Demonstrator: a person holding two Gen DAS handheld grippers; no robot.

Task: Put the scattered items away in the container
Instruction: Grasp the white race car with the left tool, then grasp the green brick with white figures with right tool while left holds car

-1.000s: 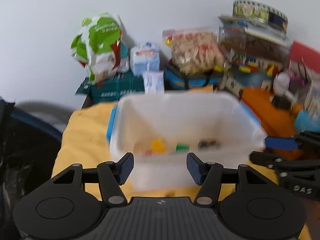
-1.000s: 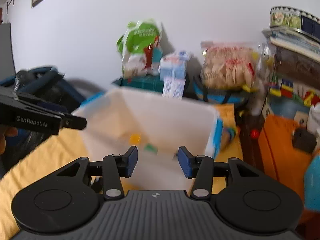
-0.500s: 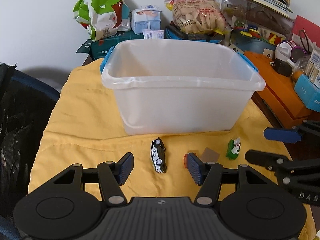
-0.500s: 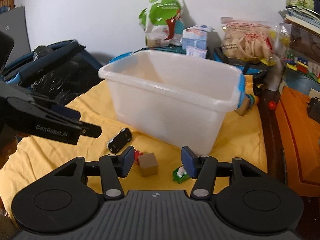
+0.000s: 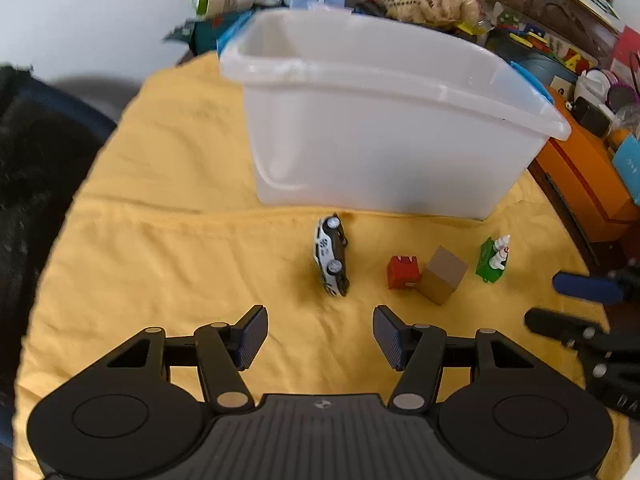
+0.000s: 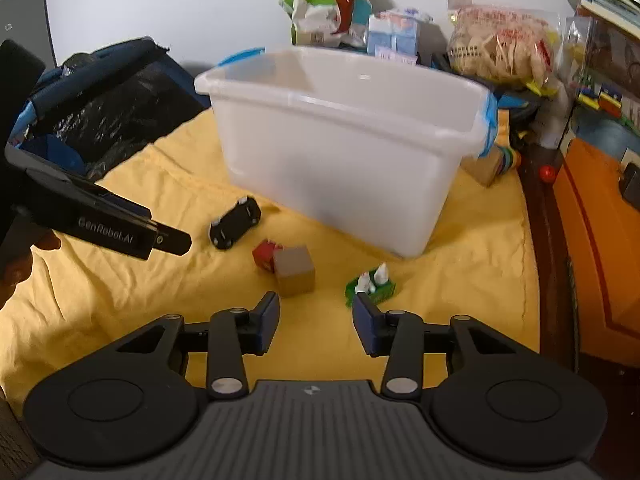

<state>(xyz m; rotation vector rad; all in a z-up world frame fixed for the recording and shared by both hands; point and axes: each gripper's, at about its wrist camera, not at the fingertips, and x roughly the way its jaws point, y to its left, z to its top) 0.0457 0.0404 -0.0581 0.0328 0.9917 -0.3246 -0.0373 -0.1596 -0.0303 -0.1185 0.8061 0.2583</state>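
A translucent white plastic tub (image 5: 384, 120) stands on the yellow cloth (image 5: 160, 240) covering the tabletop. In front of it, on the cloth, lie a small black-and-white toy car (image 5: 332, 256) on its side, a red block (image 5: 403, 272) touching a brown cardboard cube (image 5: 443, 275), and a green toy piece with white figures (image 6: 371, 285). The left claw (image 5: 320, 336) is spread wide and empty, near the car. The right claw (image 6: 316, 322) is closing with nothing between its pads, just before the green piece.
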